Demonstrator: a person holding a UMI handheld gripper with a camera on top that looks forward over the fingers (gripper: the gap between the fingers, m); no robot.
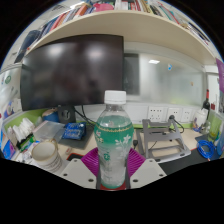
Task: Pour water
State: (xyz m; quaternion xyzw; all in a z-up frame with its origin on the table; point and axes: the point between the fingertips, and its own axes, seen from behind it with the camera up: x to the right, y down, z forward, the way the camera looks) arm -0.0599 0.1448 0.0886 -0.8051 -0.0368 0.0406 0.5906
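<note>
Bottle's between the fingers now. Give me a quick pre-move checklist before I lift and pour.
1. Bottle centred between the gripper fingers: ok.
2. Both pads pressing on the bottle: cannot tell.
3. White cap off for pouring: not ok, it is on.
4. Water in the bottle: ok, it looks mostly full.
5. Receiving cup or glass identified: cannot tell, none clearly shows.
6. Room around the bottle: not ok, monitor and desk clutter stand close behind.

No readable text; bottle [114, 145] label illegible.
</note>
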